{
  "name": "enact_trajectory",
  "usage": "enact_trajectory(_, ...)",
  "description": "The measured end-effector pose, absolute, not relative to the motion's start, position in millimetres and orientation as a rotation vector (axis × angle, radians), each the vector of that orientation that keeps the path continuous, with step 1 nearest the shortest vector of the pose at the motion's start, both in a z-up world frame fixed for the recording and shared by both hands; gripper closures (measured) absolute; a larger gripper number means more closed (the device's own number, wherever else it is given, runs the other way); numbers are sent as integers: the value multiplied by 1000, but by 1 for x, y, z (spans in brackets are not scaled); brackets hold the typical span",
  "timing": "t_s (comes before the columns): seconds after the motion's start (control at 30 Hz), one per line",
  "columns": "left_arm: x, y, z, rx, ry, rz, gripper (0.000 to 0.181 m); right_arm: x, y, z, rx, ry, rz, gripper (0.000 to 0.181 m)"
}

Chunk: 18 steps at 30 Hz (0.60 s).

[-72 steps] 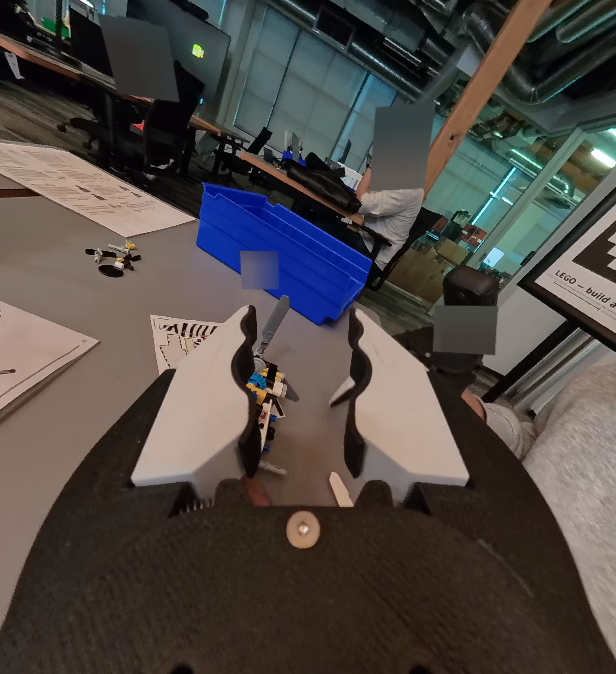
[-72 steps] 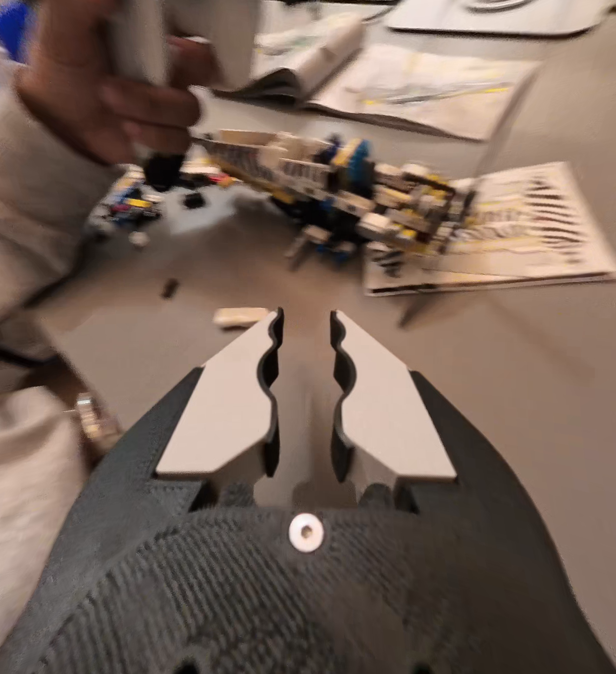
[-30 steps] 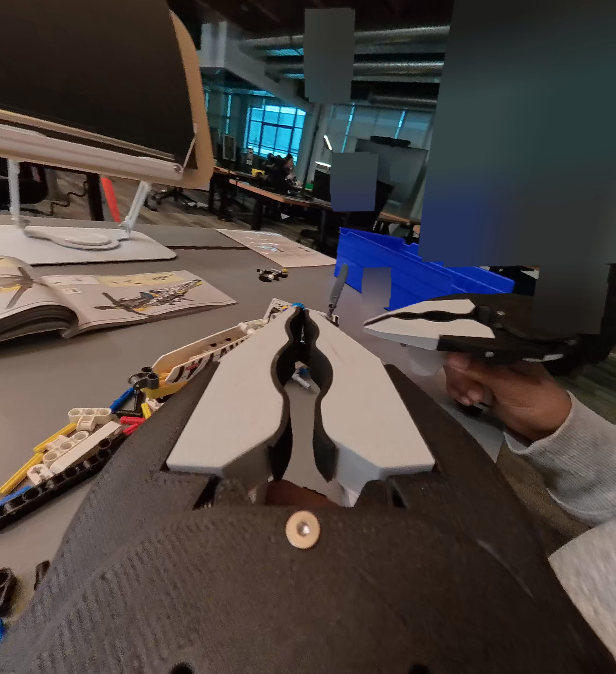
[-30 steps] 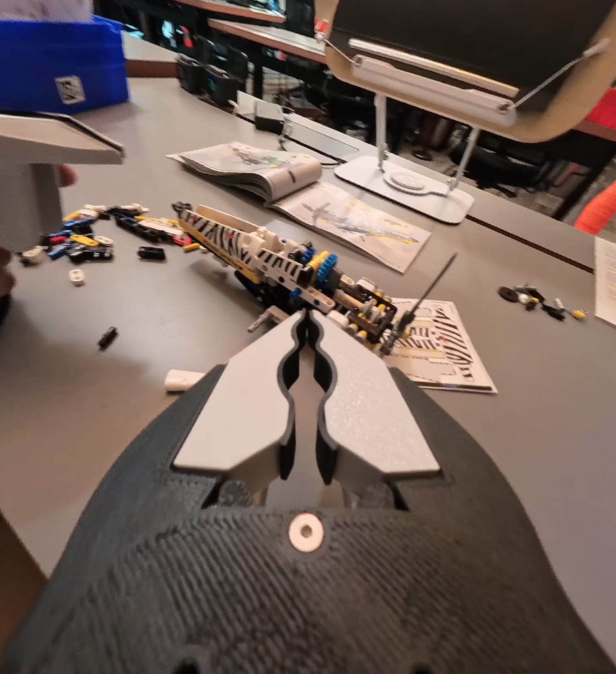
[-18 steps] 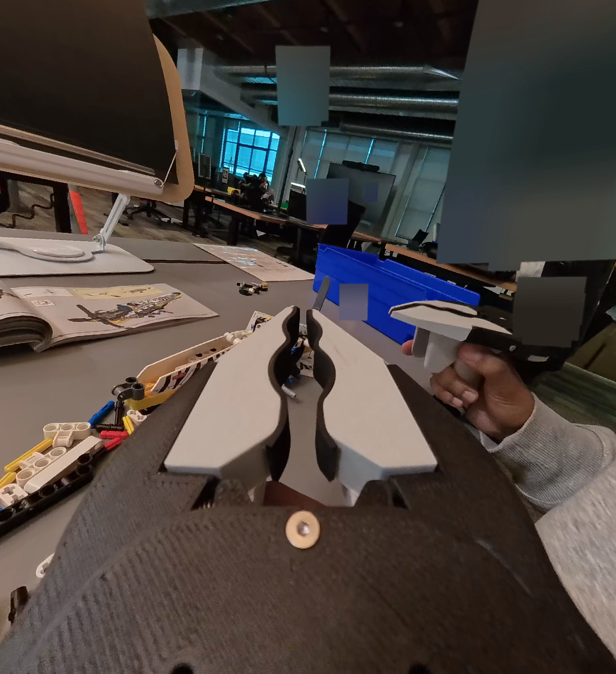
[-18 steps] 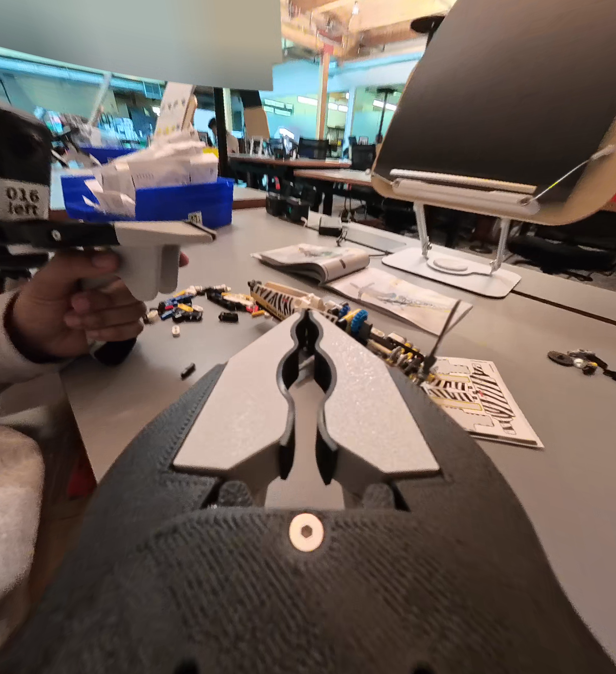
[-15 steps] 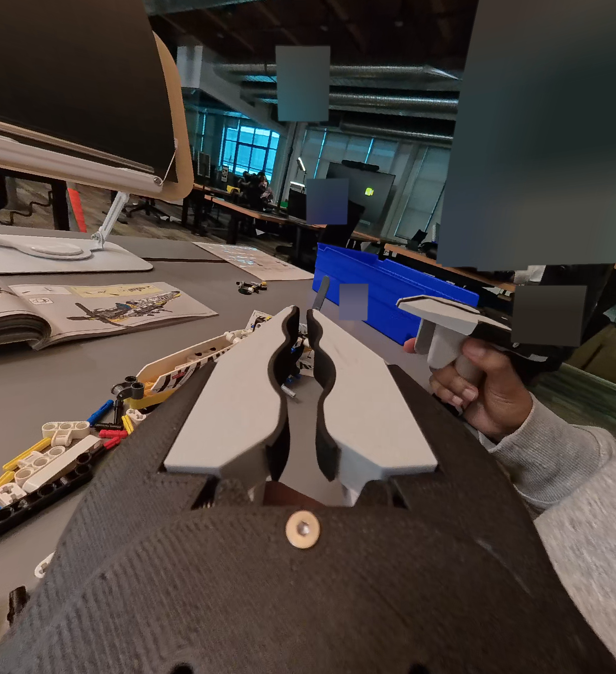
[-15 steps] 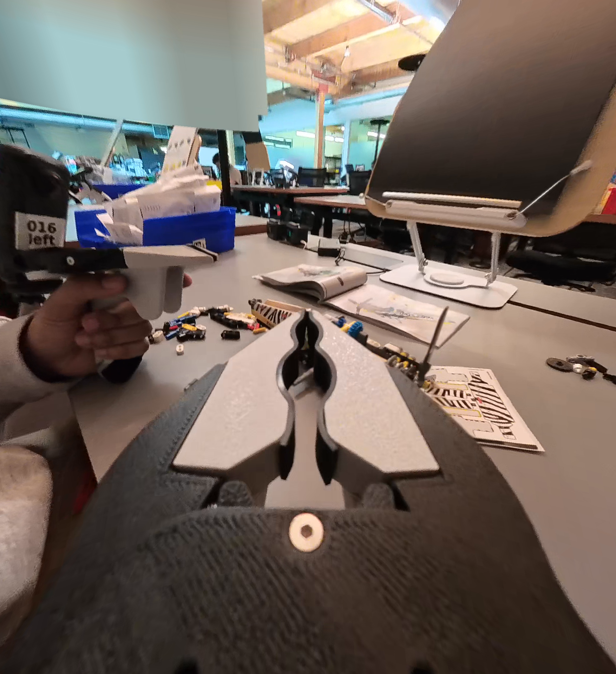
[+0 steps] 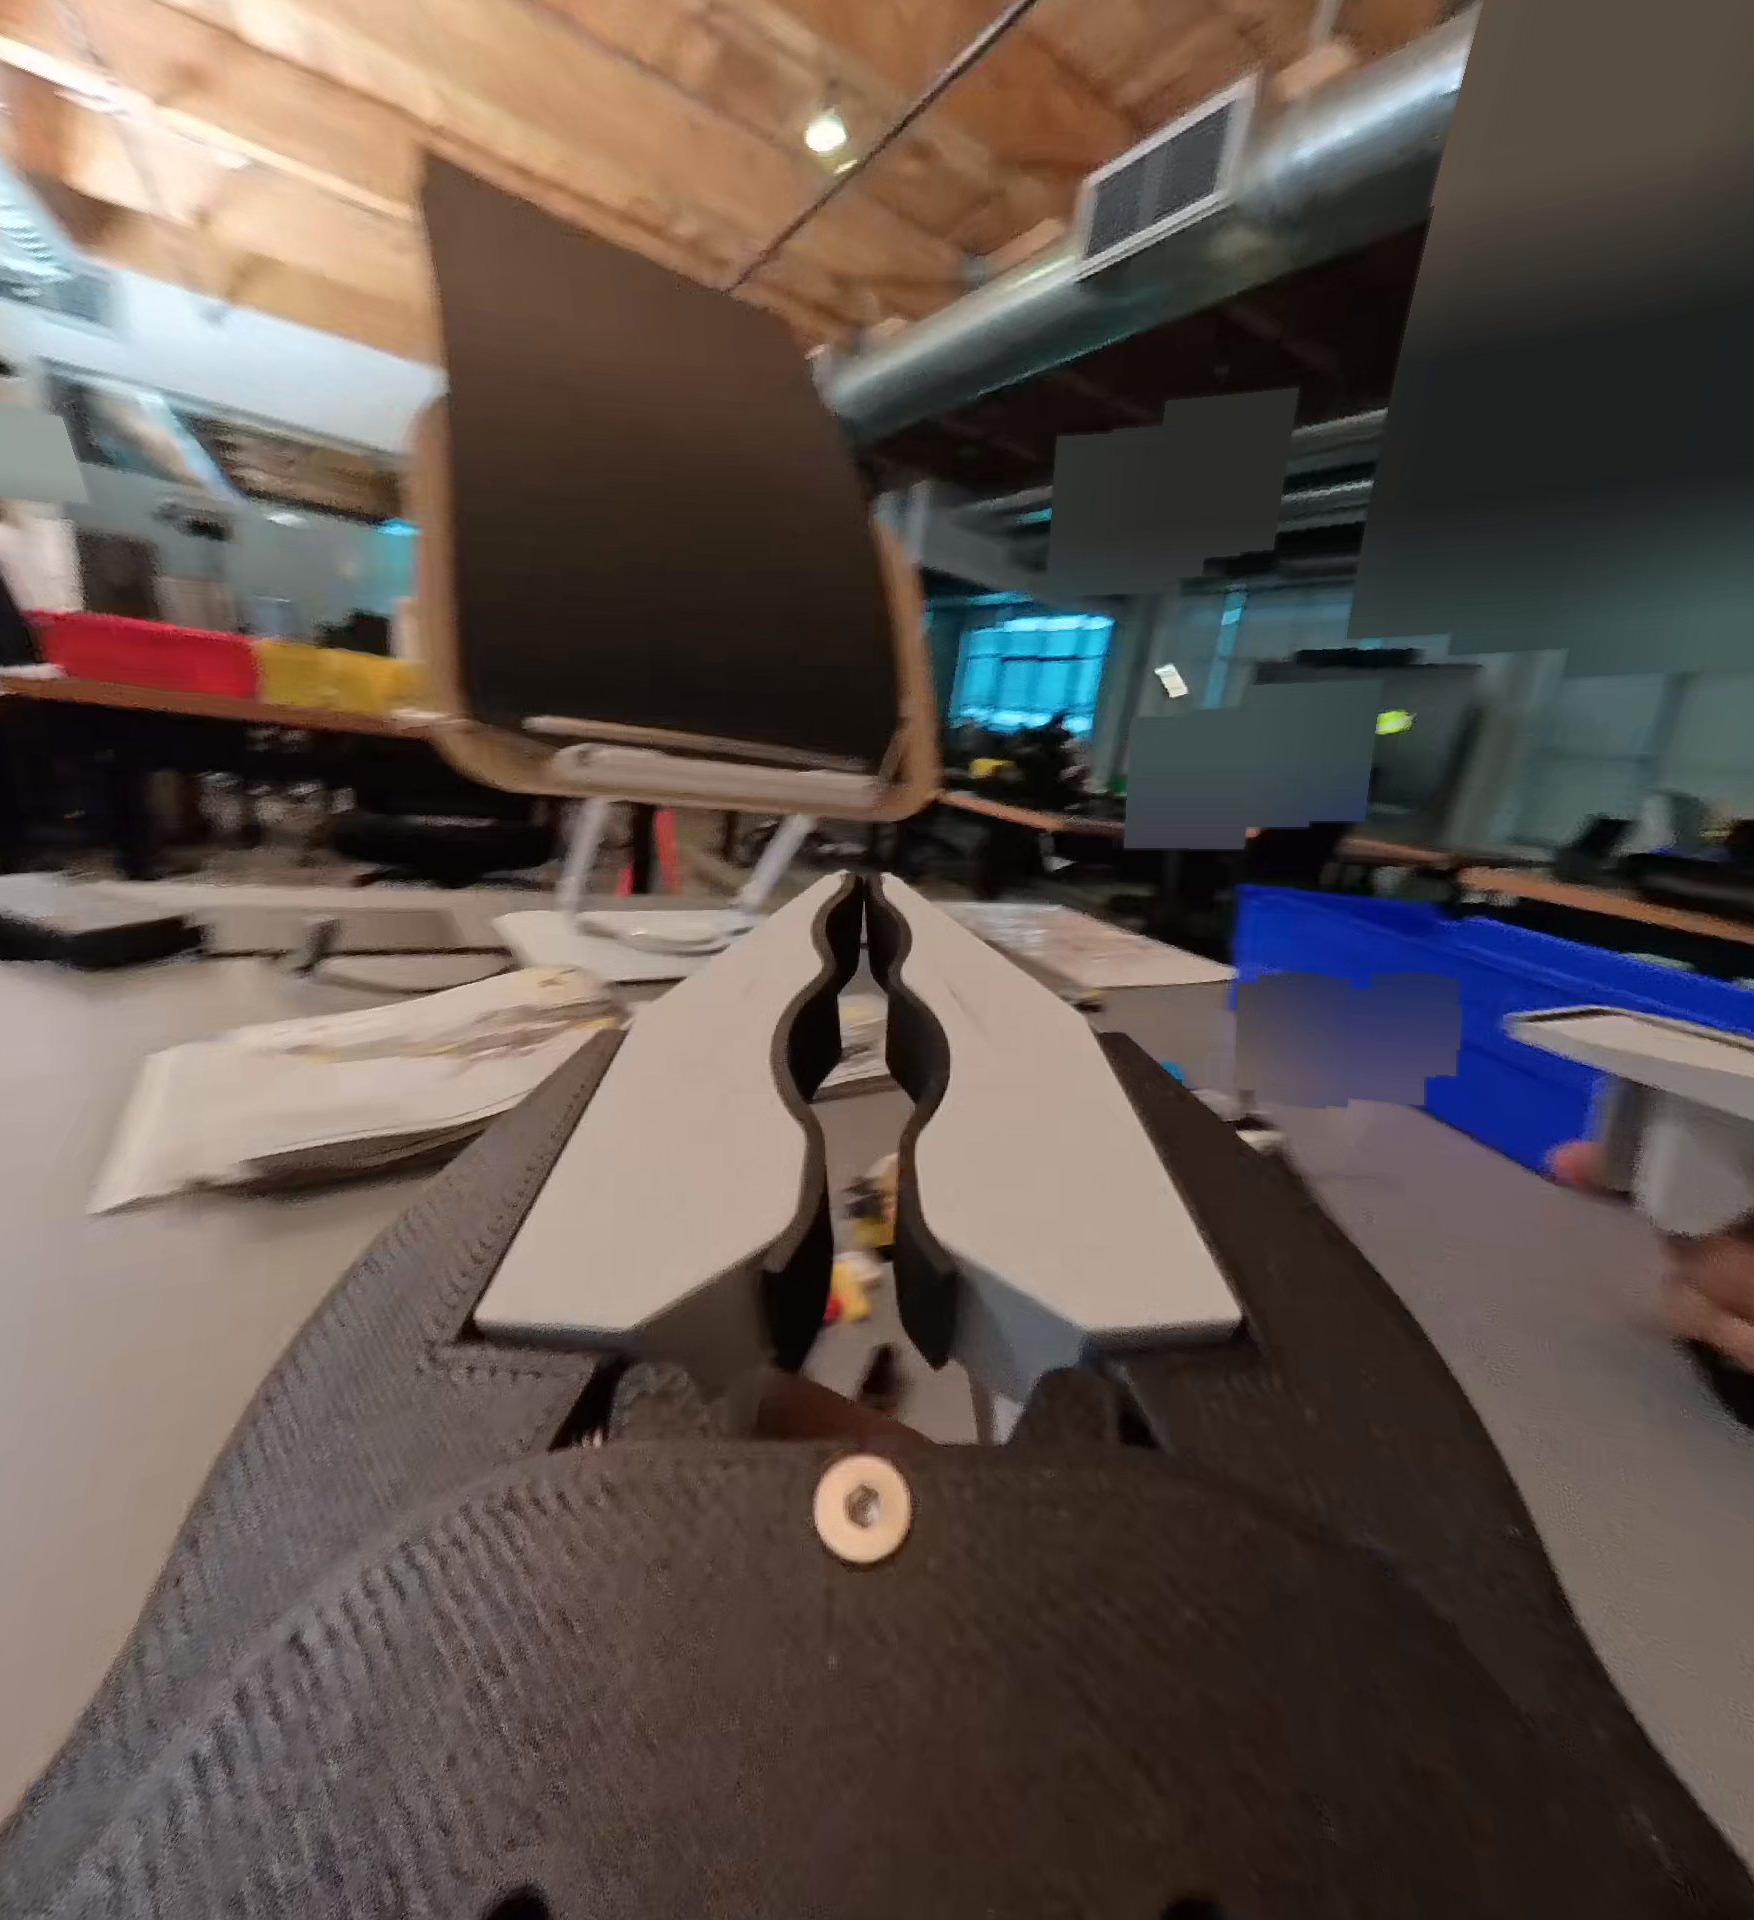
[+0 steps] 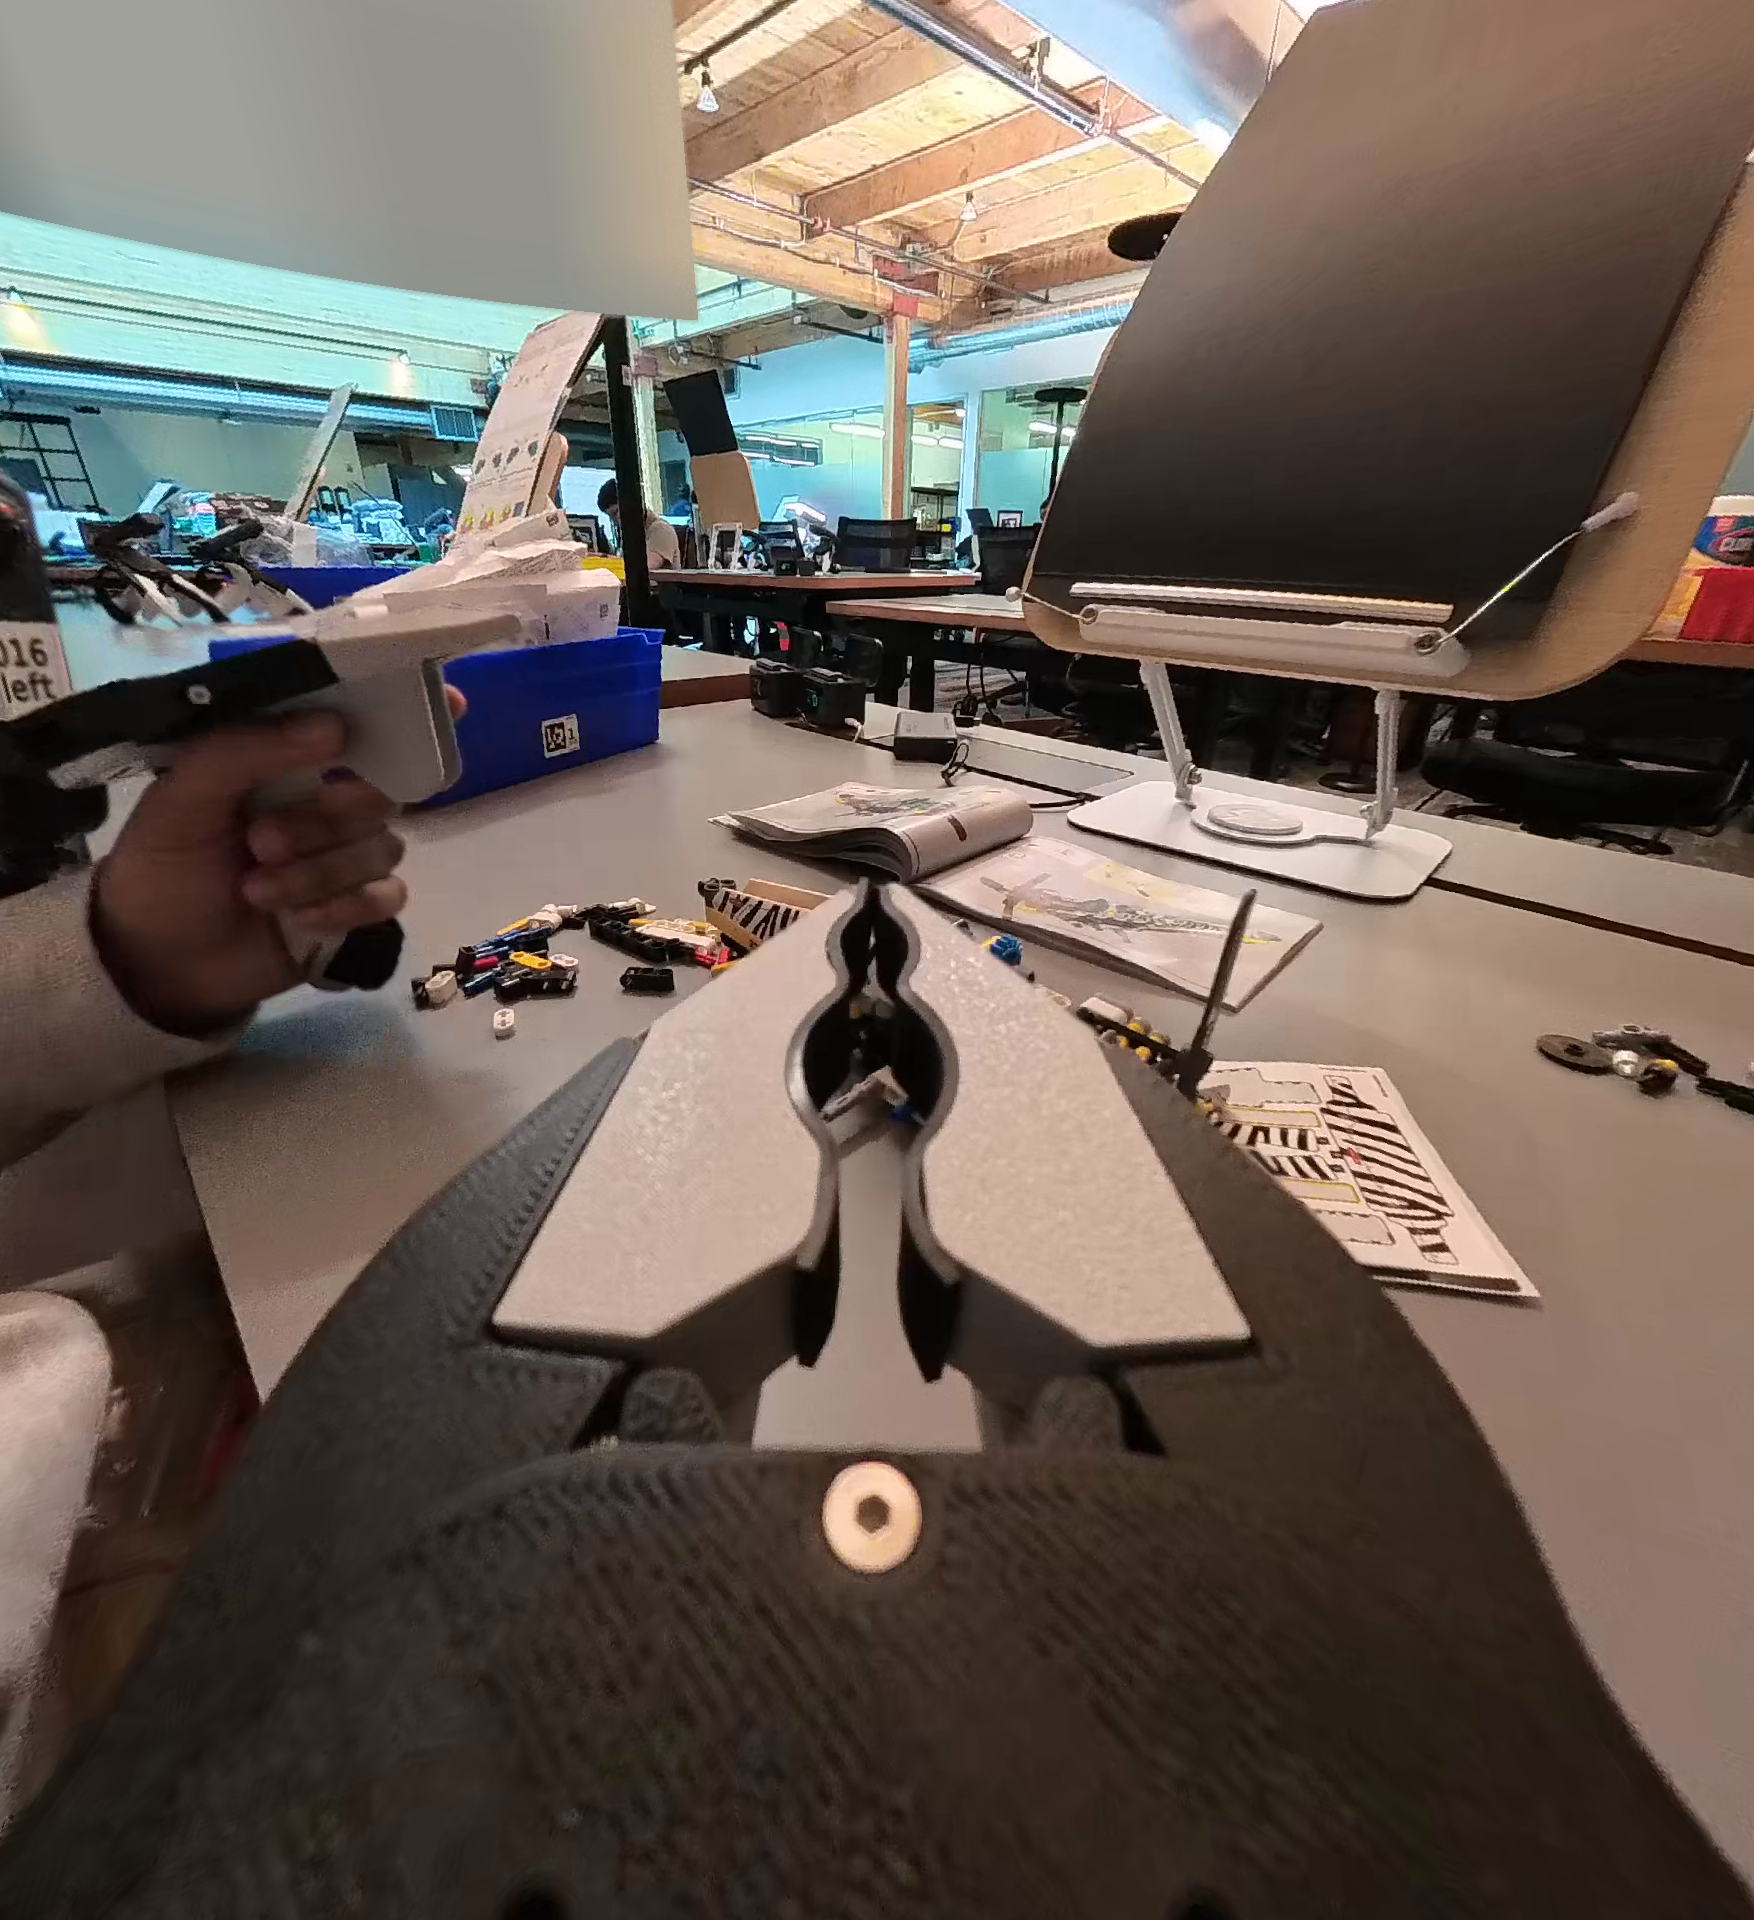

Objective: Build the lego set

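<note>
Both sets of jaws are closed and empty, raised off the worktop [image 10: 1631, 1299], where the half-built lego model [image 10: 1143, 1029] lies beside loose pieces [image 10: 561, 951]; next calls for reopening over a chosen piece.

Open office: timber-beamed ceiling [image 10: 914, 156], desk rows [image 10: 831, 587], ductwork [image 9: 1060, 301].

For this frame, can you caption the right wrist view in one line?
Shut right hand-held gripper above a half-built lego model, loose lego pieces and open instruction booklet on a grey table.
</note>
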<state>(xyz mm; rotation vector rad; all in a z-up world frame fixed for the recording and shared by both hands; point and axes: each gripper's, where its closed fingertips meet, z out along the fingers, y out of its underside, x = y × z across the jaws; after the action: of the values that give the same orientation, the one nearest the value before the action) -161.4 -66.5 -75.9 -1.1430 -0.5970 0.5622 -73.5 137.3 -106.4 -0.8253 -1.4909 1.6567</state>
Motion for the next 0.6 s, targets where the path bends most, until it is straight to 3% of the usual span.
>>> enact_trajectory(0.2, -168, -103, -119, -1370, -737, 406, 172, -71, 144, -100, -829, -1426, 1695, 181)
enact_trajectory(0.3, -148, -108, -108, -1275, -696, 406, 181, -73, 147, -100, -849, -1418, 1692, 181)
enact_trajectory(0.6, -118, -66, -111, -1319, -622, 228, 179, -74, 121, -103, -868, -1457, 1658, 177)
